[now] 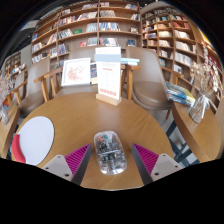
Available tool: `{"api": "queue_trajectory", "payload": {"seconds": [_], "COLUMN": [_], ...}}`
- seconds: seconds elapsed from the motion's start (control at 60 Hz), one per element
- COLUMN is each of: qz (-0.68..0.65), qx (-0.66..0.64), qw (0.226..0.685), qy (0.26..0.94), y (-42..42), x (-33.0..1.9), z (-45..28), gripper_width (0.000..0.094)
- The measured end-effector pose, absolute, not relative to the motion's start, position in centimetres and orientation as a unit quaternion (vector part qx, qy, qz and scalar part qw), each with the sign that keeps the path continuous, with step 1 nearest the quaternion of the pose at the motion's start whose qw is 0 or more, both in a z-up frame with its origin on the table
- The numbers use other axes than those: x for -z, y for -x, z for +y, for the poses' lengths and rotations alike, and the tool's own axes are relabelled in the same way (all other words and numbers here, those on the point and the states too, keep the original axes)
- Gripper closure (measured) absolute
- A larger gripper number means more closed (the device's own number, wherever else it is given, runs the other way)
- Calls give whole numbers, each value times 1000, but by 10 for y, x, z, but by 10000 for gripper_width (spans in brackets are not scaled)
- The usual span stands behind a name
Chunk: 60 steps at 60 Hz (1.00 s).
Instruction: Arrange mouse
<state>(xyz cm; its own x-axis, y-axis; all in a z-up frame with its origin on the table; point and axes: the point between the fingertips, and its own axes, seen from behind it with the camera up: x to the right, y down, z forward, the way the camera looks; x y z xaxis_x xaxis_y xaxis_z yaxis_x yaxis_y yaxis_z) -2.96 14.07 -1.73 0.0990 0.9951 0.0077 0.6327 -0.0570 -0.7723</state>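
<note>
A see-through computer mouse (109, 152) lies on the round wooden table (70, 115), its electronics visible inside. It stands between the two fingers of my gripper (111, 148), near the table's front edge. The fingers are open. The pink pads (76, 157) are spread to either side; there is a clear gap on the right and a smaller one on the left. The mouse's rear end is cut off by the bottom of the view.
A white round mat (35, 138) lies on the table to the left, with a pink thing (17, 150) beside it. A standing sign (108, 85) is at the table's far side. Chairs, a framed board (76, 70) and bookshelves (90, 25) lie beyond.
</note>
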Motion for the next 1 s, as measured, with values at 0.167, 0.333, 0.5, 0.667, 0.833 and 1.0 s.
{"api": "queue_trajectory", "payload": {"seconds": [0.167, 0.333, 0.5, 0.667, 0.833, 1.0], "qz": [-606, -586, -600, -626, -654, -663], "qx": [-266, -302, -350, -374, -343, -307], "qw": [319, 332, 351, 320, 302, 292], "qy": [679, 675, 628, 605, 603, 617], "y": [29, 27, 35, 50, 55, 51], "x": [16, -48, -135, -126, -51, 5], "z": [147, 126, 42, -73, -138, -149], "gripper_width": [482, 501, 501, 502, 503, 504]}}
